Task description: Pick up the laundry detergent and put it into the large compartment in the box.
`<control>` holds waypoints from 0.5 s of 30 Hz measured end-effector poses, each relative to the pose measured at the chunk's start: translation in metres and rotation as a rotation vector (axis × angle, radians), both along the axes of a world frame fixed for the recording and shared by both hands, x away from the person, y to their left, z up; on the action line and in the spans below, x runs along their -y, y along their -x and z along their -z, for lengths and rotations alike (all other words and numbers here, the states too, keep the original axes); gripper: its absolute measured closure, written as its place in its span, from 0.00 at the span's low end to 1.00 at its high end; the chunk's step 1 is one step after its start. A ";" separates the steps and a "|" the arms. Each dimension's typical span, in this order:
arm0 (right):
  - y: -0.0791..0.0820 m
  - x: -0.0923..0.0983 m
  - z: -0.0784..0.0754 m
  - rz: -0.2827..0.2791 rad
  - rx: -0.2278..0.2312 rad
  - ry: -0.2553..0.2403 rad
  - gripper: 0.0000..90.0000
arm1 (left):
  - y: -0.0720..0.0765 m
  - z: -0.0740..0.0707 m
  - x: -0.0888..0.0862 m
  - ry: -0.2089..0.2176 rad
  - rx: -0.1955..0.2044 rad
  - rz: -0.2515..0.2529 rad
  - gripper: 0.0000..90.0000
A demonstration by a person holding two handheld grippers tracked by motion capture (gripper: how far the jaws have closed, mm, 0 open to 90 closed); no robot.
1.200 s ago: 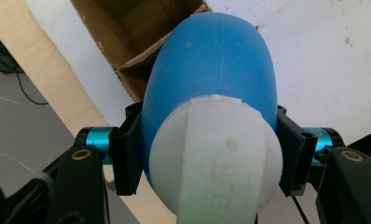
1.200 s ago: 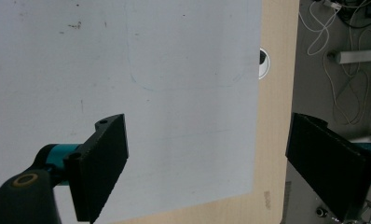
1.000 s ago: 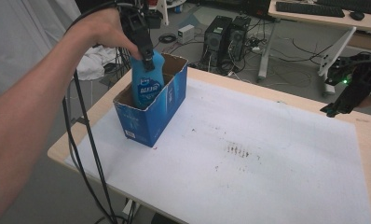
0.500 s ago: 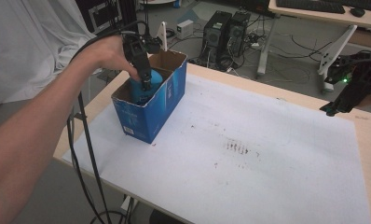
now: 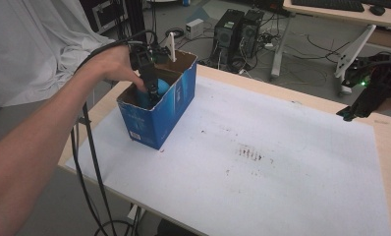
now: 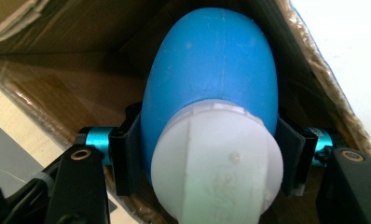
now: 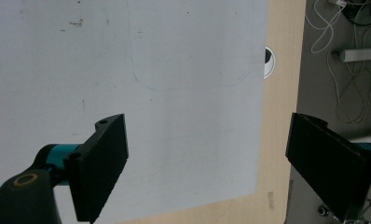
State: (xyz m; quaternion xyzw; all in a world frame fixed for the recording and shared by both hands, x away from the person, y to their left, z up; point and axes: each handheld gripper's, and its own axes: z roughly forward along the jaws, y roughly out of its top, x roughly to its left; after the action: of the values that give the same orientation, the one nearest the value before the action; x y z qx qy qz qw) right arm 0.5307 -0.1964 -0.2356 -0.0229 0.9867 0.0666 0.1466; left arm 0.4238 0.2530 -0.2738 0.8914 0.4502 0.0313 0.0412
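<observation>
A blue bottle with a white cap hangs inside an open blue cardboard box near the table's left edge. My left gripper reaches down into the box from above, its two pads shut on the bottle's neck just below the cap. In the high view a patch of the blue bottle peeks out past the gripper. My right gripper hovers over the table's far right edge; its jaws stand wide apart above the white sheet, with nothing between the pads.
A white sheet with small dark stains covers most of the wooden table. Cables hang off the left edge. Computer towers and wiring lie on the floor behind the table, and a white cloth hangs at the left.
The left hand has sunk, carrying the blue bottle from above the box rim down inside the box. The right gripper has held still.
</observation>
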 end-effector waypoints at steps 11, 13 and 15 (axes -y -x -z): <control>0.001 0.001 -0.001 0.001 0.002 0.002 0.13 | 0.005 0.002 -0.001 0.001 0.012 0.085 0.41; 0.001 0.001 -0.001 0.001 0.001 0.003 0.13 | 0.006 0.002 0.000 -0.004 0.014 0.099 0.41; 0.001 0.001 -0.001 -0.002 0.001 0.004 0.13 | 0.007 0.002 0.000 -0.007 0.017 0.105 0.41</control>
State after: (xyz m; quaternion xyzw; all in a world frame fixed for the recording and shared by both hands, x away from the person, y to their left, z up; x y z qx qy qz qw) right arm 0.5292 -0.1970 -0.2348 -0.0242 0.9867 0.0649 0.1469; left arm 0.4173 0.2530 -0.2759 0.9137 0.4023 0.0384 0.0434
